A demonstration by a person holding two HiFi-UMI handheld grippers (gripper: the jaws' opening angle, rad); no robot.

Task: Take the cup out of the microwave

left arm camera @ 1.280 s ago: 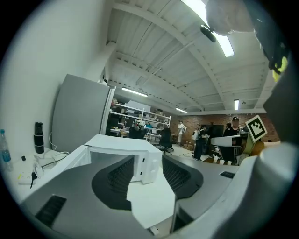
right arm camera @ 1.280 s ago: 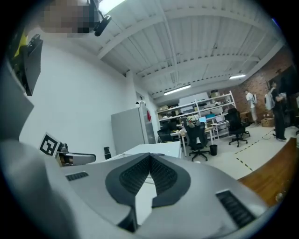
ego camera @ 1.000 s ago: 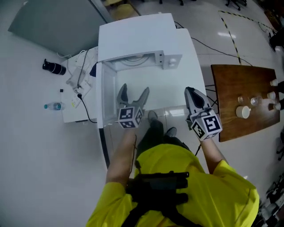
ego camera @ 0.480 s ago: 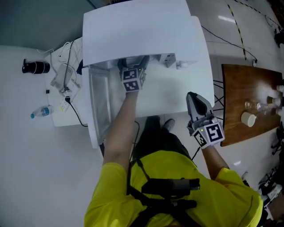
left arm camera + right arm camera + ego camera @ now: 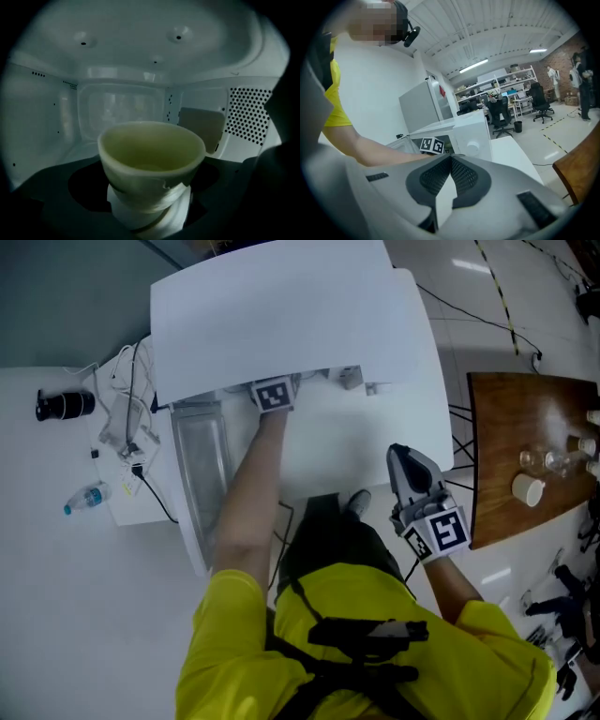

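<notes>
A pale cream cup (image 5: pixel 151 157) stands inside the white microwave (image 5: pixel 281 306), on a white base on the cavity floor. My left gripper (image 5: pixel 150 208) is reached into the cavity and stands open, its dark jaws low on either side of the cup, apart from it. In the head view only its marker cube (image 5: pixel 273 395) shows at the microwave's mouth; the jaws are hidden inside. The microwave door (image 5: pixel 202 474) hangs open to the left. My right gripper (image 5: pixel 411 468) is shut and empty, held over the white table's front edge, right of the microwave (image 5: pixel 471 129).
The white table (image 5: pixel 375 442) carries the microwave. A wooden table (image 5: pixel 525 427) to the right holds a small cup (image 5: pixel 527 489) and glasses. On the left lie cables (image 5: pixel 127 418), a black cylinder (image 5: pixel 64 405) and a water bottle (image 5: pixel 84 498).
My left gripper has moved forward from in front of the open microwave into its cavity. The right gripper has stayed by the table's front edge, shut.
</notes>
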